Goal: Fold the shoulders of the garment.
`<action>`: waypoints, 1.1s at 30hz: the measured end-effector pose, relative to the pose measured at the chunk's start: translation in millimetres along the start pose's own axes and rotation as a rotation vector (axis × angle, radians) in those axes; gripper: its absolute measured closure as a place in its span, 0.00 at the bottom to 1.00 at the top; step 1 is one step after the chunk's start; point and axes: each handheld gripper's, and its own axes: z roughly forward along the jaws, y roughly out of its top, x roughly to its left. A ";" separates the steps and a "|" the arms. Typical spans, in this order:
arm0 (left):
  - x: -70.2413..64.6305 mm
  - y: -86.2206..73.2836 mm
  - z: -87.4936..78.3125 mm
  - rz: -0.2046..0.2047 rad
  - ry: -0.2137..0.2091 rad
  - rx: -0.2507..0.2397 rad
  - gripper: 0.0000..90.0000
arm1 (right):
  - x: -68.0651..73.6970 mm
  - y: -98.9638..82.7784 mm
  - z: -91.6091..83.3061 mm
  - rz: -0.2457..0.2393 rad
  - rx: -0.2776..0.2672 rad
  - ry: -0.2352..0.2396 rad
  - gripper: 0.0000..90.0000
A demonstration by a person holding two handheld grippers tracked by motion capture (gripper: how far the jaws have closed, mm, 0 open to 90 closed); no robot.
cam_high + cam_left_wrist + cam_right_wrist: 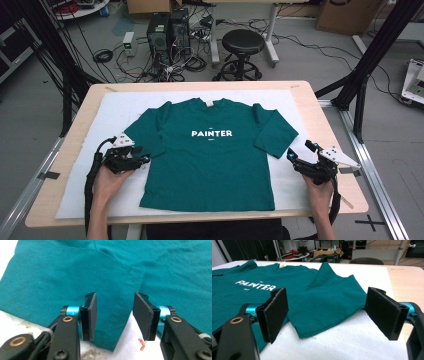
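A teal T-shirt (210,160) printed "PAINTER" lies flat, front up, on a white mat (115,110). My left gripper (142,155) hovers at the end of the shirt's left sleeve. In the left gripper view its jaws (115,312) stand partly apart over the sleeve's cuff (110,322), and the pads do not press the cloth. My right gripper (300,152) rests on the mat just off the right sleeve's end. Seen from the right gripper view, it (327,315) is wide open, with the sleeve's (329,302) corner lying on the mat ahead of the pads.
The mat covers most of a light wooden table (320,115). Behind the table stand a black stool (242,42), computer towers (167,30) and loose cables on the floor. Black frame posts (370,55) rise at the right. A small orange scrap (142,345) lies on the mat.
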 end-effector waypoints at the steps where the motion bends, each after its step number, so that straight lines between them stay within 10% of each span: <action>1: -0.4 -0.4 1.6 0.000 0.006 0.008 0.61 | 0.1 0.1 0.2 0.002 0.003 -0.002 0.22; 10: 1.9 -6.0 6.2 -0.017 0.018 0.014 0.67 | 0.0 0.5 1.2 -0.003 0.008 -0.003 0.22; 19: -5.9 -7.4 7.6 0.034 0.055 -0.009 0.93 | 0.7 1.1 2.4 -0.007 0.026 -0.013 0.22; 33: 2.5 -8.5 1.0 -0.131 -0.006 -0.121 0.95 | 0.7 1.2 2.4 -0.006 0.026 -0.014 0.22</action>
